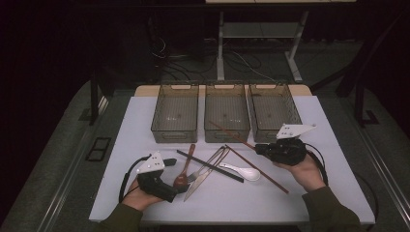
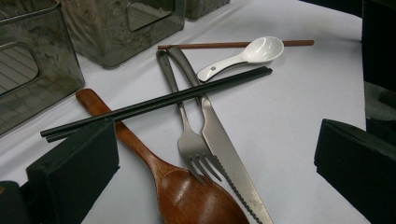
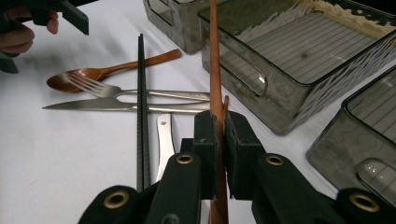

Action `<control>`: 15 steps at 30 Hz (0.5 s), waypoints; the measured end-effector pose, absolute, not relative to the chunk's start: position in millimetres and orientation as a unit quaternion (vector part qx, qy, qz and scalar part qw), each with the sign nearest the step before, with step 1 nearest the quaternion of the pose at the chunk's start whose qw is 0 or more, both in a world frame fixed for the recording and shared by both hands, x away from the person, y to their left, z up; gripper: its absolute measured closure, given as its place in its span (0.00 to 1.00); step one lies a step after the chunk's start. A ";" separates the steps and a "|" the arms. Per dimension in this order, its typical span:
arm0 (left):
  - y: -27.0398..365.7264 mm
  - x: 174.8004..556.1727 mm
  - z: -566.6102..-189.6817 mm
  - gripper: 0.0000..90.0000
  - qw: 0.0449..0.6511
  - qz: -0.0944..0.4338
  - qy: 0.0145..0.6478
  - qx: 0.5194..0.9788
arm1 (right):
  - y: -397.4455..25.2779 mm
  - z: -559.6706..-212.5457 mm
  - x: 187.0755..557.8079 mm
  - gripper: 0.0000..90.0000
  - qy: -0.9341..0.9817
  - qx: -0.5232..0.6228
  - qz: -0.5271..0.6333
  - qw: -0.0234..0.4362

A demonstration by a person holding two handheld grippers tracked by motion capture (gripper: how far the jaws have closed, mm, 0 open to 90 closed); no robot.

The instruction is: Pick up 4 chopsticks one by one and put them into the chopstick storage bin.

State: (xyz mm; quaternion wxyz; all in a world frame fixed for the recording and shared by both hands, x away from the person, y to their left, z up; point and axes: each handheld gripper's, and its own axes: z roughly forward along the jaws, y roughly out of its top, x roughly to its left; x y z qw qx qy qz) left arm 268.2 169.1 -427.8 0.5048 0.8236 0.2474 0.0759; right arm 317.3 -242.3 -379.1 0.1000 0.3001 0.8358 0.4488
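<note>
Right tongs [image 3: 218, 135] clamp my reddish-brown wooden chopsticks [image 3: 215, 70]; left tongs [image 2: 210, 158] gape above the brown wooden spoon [image 2: 187, 196]. All three smoky plastic bins [image 1: 175, 113] remain empty, so sorting has barely begun.

My left gripper [image 1: 167, 181] low at near-left of table, jaws spread wide, nothing between them. My right gripper [image 1: 258, 148] at right, pointing left, jaws clamped tight. Both forearms enter from bottom edge, hands wrapped around gripper bodies.

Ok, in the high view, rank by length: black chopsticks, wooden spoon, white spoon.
1. Black chopsticks, clearly longest.
2. Wooden spoon.
3. White spoon, shortest.
The wooden spoon's bowl sits at the left gripper, so its length is approximate.
</note>
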 end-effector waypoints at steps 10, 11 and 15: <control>168.9 267.8 -427.2 0.00 0.507 0.079 0.245 0.823 | -227.4 -376.5 322.4 0.93 0.836 0.299 0.449 0.098; 168.9 267.8 -427.1 0.00 0.507 0.078 0.245 0.823 | -225.4 -375.4 323.4 0.93 0.837 0.300 0.447 0.097; 169.5 267.6 -426.2 0.00 0.508 0.080 0.244 0.822 | -216.8 -374.0 327.7 0.93 0.836 0.300 0.449 0.100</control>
